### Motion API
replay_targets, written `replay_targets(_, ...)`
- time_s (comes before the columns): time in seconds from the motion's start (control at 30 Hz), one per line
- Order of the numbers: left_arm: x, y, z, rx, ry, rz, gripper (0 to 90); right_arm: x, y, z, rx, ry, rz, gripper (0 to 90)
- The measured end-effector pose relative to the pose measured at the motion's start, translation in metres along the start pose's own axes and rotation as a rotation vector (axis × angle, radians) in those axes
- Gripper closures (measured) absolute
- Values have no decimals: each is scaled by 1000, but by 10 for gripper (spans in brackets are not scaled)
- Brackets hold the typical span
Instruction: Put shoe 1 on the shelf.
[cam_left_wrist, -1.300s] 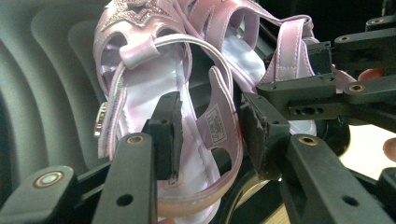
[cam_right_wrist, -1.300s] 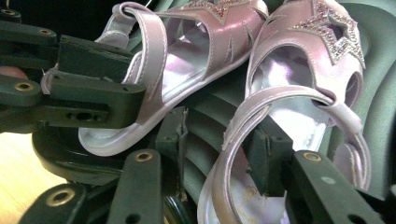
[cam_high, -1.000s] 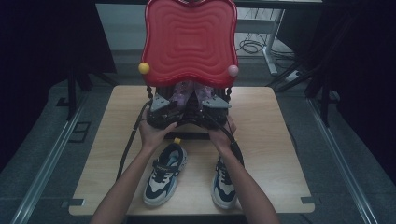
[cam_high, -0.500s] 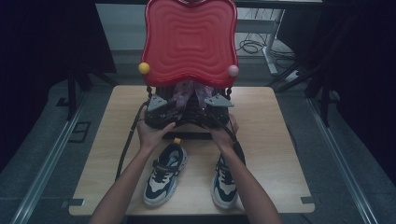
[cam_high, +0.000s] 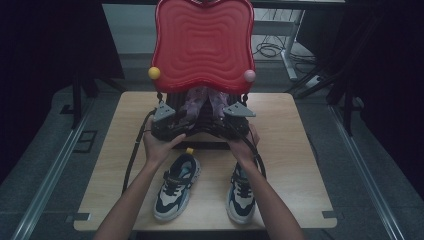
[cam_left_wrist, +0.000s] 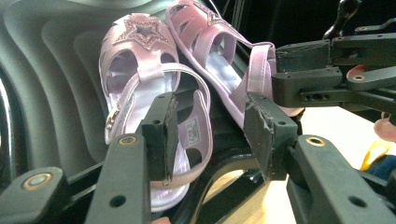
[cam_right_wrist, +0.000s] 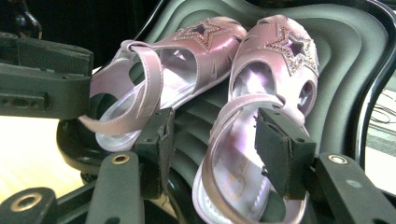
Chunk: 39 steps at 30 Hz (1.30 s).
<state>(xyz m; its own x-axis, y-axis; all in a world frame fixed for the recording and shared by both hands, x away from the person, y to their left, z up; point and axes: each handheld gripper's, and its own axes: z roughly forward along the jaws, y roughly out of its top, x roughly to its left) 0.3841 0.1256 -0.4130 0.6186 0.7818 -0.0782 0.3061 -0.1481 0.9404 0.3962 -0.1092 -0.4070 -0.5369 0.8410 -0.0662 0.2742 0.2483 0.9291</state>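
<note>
Left arm: the forearm comes up from the bottom edge, and the hand grips the left hand-held gripper (cam_high: 167, 120) at the foot of the red chair (cam_high: 202, 42), jaws pointing away from the person toward the seat.
Right arm: mirrors it, with the right hand-held gripper (cam_high: 235, 117) close beside the left one, over the far middle of the bench (cam_high: 295, 150).
Left hand-held gripper state: jaws spread and just opened wider; the heel end of the left sandal (cam_left_wrist: 147, 93) sits between them, and the pads do not visibly press on it.
Right hand-held gripper state: jaws spread, having just been opening; the heel strap of the right sandal (cam_right_wrist: 261, 116) lies between the pads, and contact cannot be told.
Sandals, place: the pink pair lies side by side on the dark ribbed seat, just ahead of both grippers.
Sandals, direction: long axes run away from the grippers, star-trimmed toes toward the chair back, heels nearest the jaws; the toes lean toward each other.
Sneakers (cam_high: 176, 186): a pair on the bench near the person, well apart from the sandals.
</note>
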Motion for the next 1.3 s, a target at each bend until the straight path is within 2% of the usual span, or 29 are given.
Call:
replay_targets(0.33, 0, -6, -15, -4, -4, -13, 545, -4, -5, -18, -9, 24, -3, 498)
replay_targets(0.47, -1, -9, -21, 7, -8, -14, 545, -5, -6, -27, -18, 53, 0, 514)
replay_targets(0.5, -1, -10, -23, 9, -11, -15, 544, -5, -8, -31, -21, 73, 4, 524)
replay_targets(0.67, -2, -17, -29, 25, -15, -22, 538, -7, -12, -39, -15, 100, -2, 529)
replay_targets(0.9, -2, -29, -41, 39, -15, -38, 531, -11, -26, -61, 0, 142, -29, 539)
replay_targets(1.13, -5, -39, -55, 45, -17, -42, 530, -17, -39, -78, -15, 170, -37, 552)
replay_targets(1.3, -8, -43, -59, 51, -22, -44, 529, -20, -45, -85, -18, 182, -35, 554)
